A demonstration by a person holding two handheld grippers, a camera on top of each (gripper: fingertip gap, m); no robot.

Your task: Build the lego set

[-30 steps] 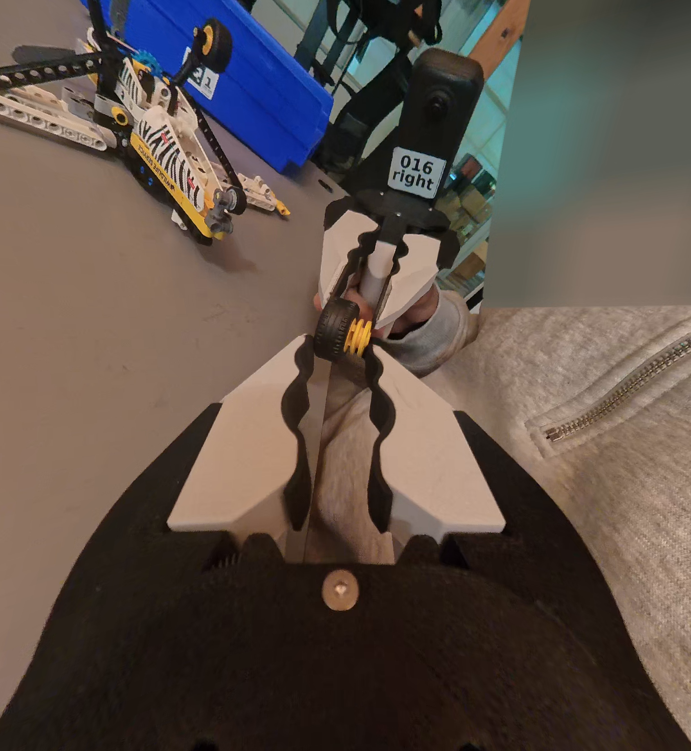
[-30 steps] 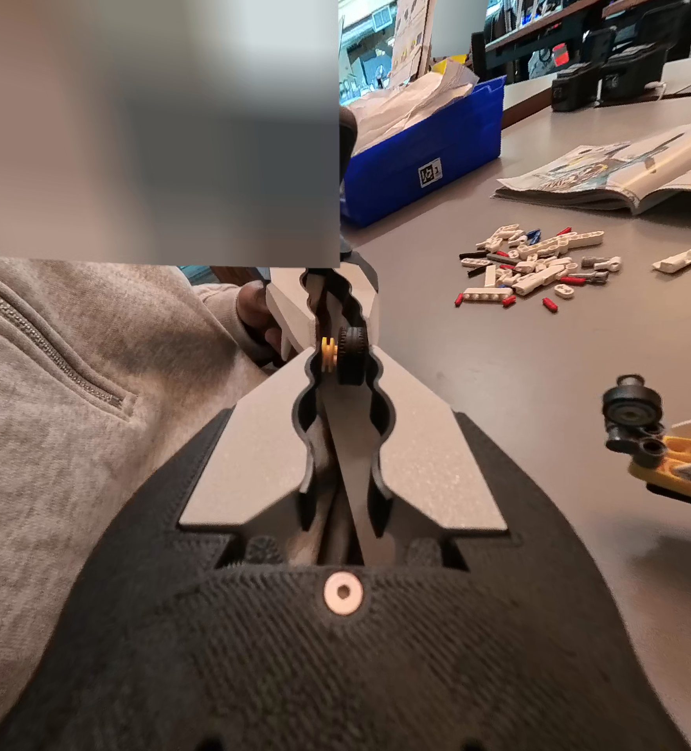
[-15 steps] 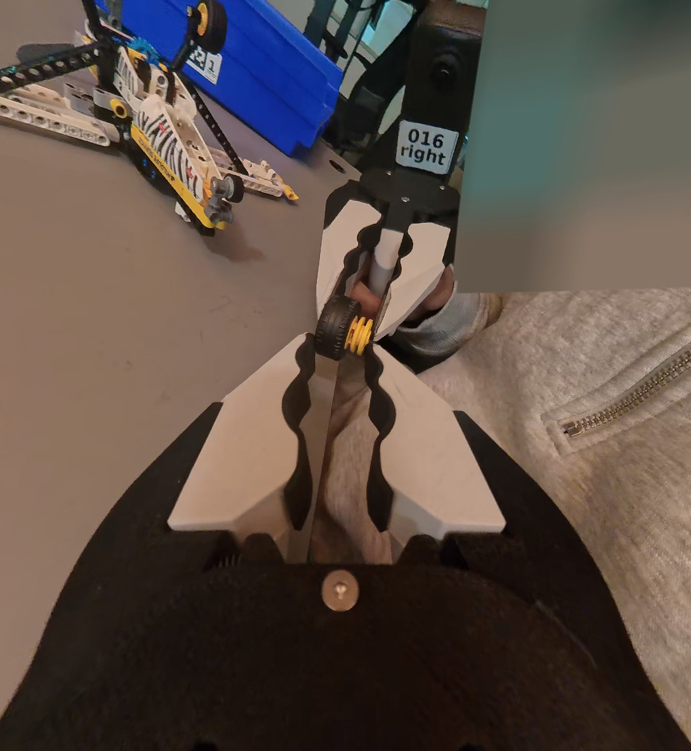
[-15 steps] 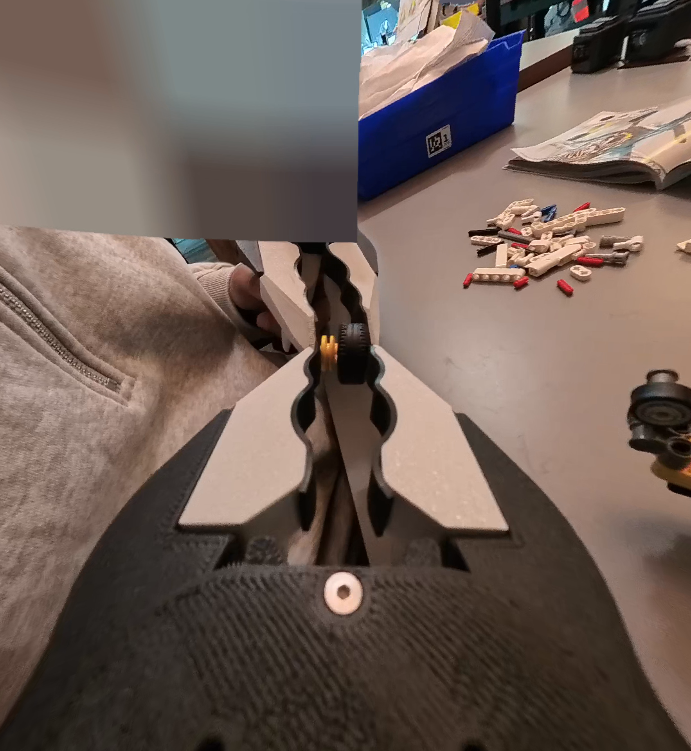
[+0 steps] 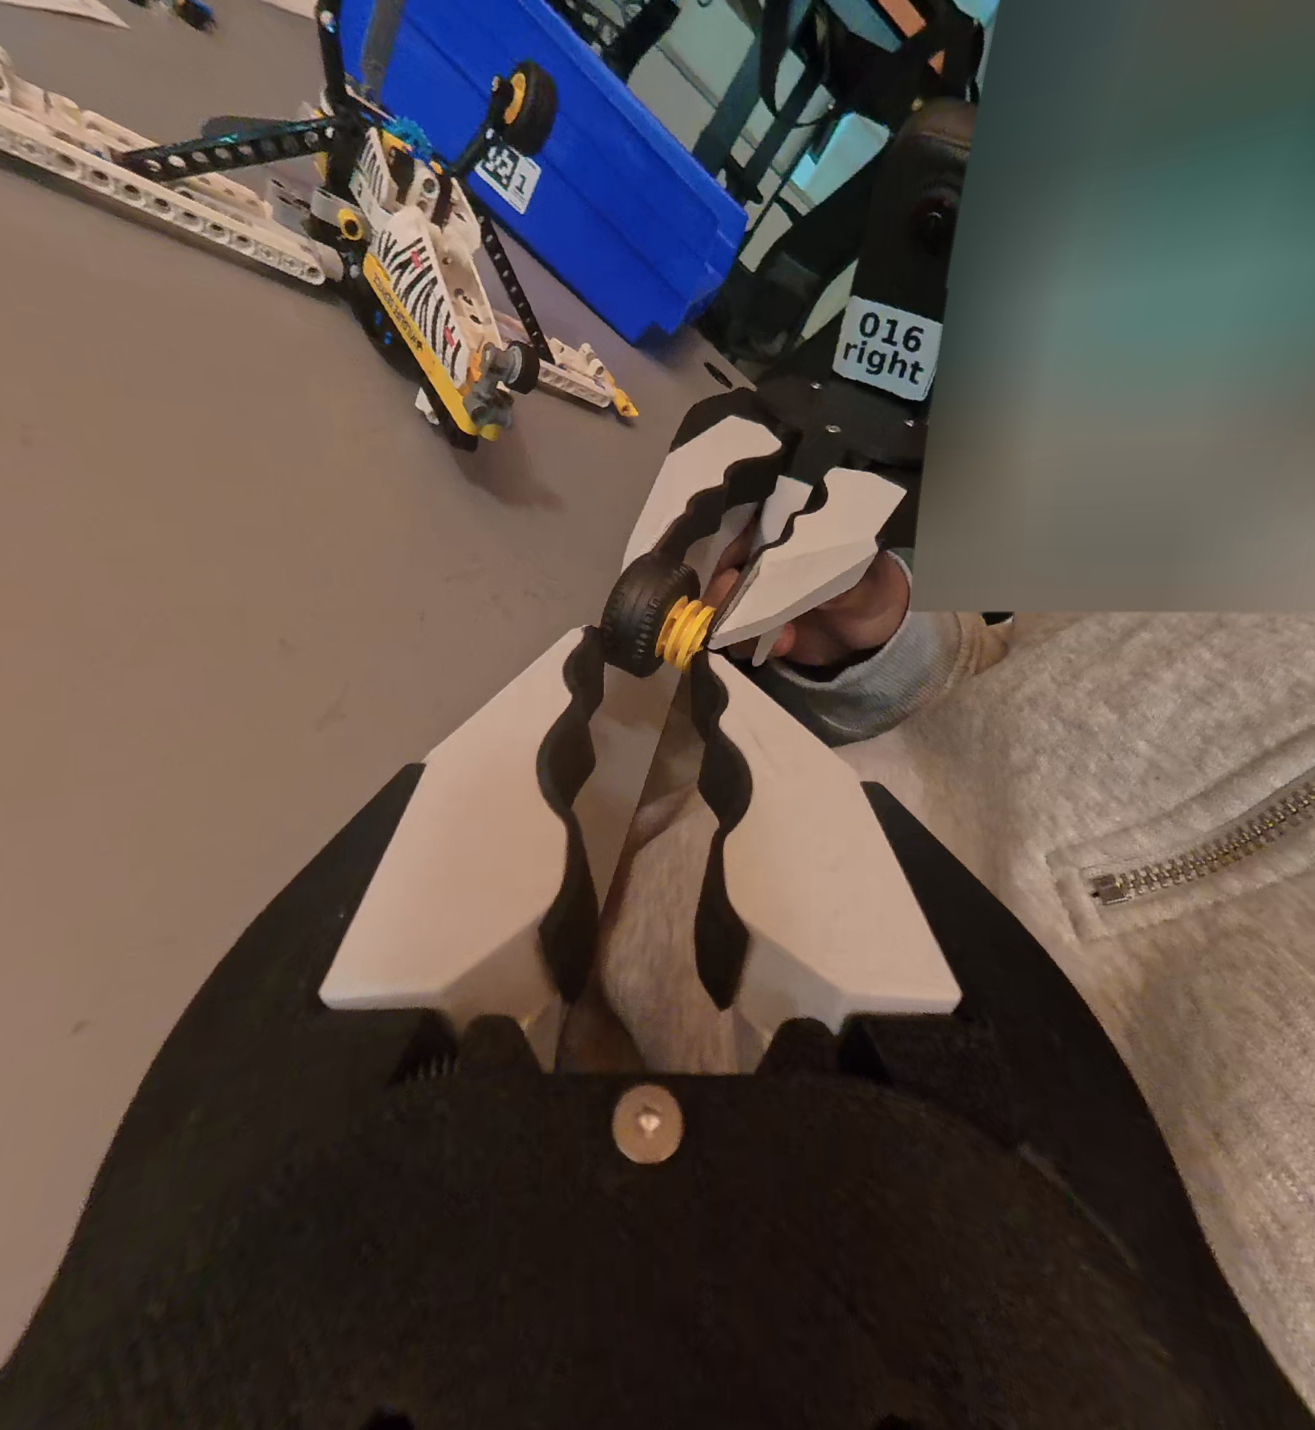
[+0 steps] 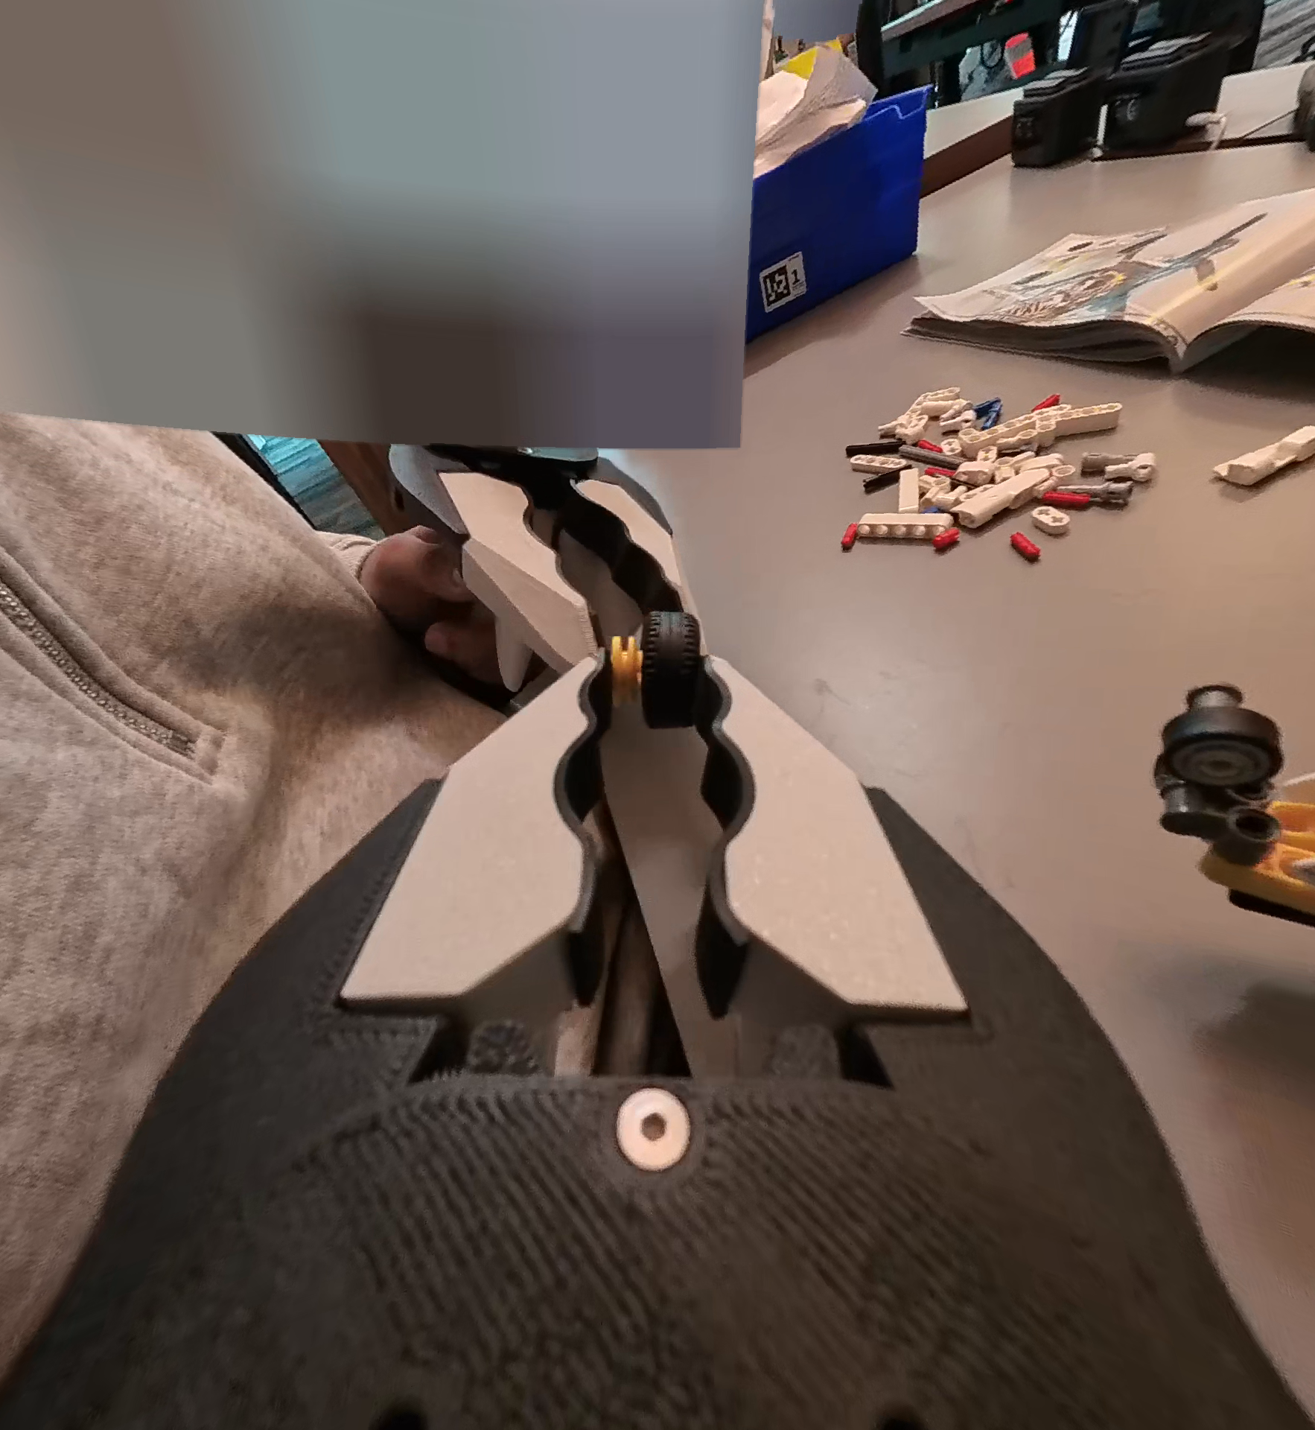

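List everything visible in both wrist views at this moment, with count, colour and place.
Wheel: one, black tyre on a yellow hub, gripped between both sets of fingers.
Lego model: one, partly built, white, yellow and black, on the table's far left.
Loose pieces: a pile, mostly white with red and black, mid-table.
Instruction booklet: one, open, behind the pile.
Bin: one, blue, at the table's back edge.
Table: one, grey.
Sweater: grey, zipped, on the person.
Left gripper: white fingers, shut on the wheel.
Right gripper: white fingers, shut on the wheel.
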